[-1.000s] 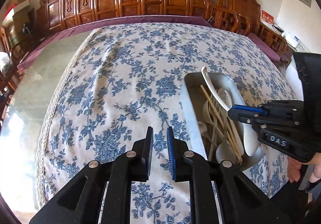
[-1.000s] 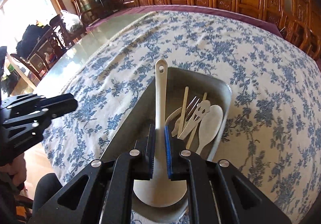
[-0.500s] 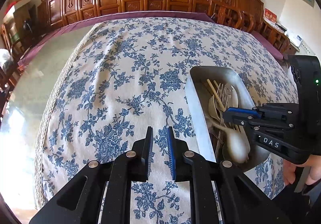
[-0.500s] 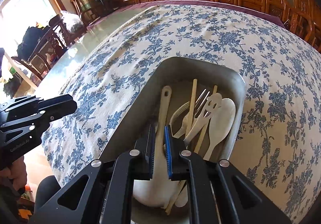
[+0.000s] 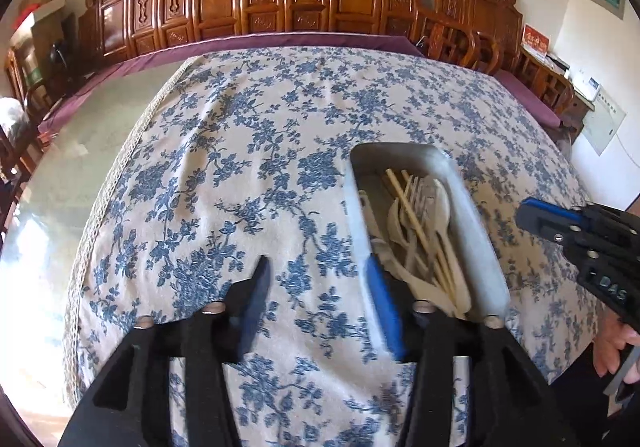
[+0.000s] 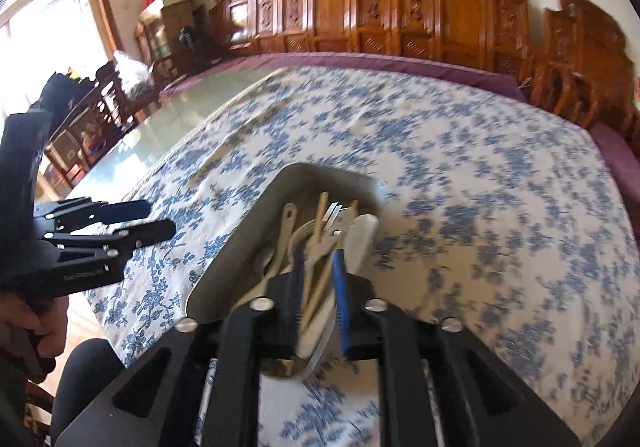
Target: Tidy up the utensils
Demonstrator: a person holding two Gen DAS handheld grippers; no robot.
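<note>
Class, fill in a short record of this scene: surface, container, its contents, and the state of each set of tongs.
Surface: blue floral tablecloth over a glass-topped table
Container: metal tray on the cloth
Contents: pale spoons, forks and chopsticks, lying loosely mixed
Left tongs: open, jaws just widening, nothing held, over the cloth at the tray's edge
Right tongs: open, jaws just parting, above the tray, gripping nothing

One metal tray [image 5: 476,247] sits just right of the left jaws and ahead of the right jaws. It holds two wooden chopsticks [image 5: 412,215], perhaps three pale spoons [image 5: 442,203] and two forks [image 6: 334,213], though blur and overlap leave those counts unsure.
</note>
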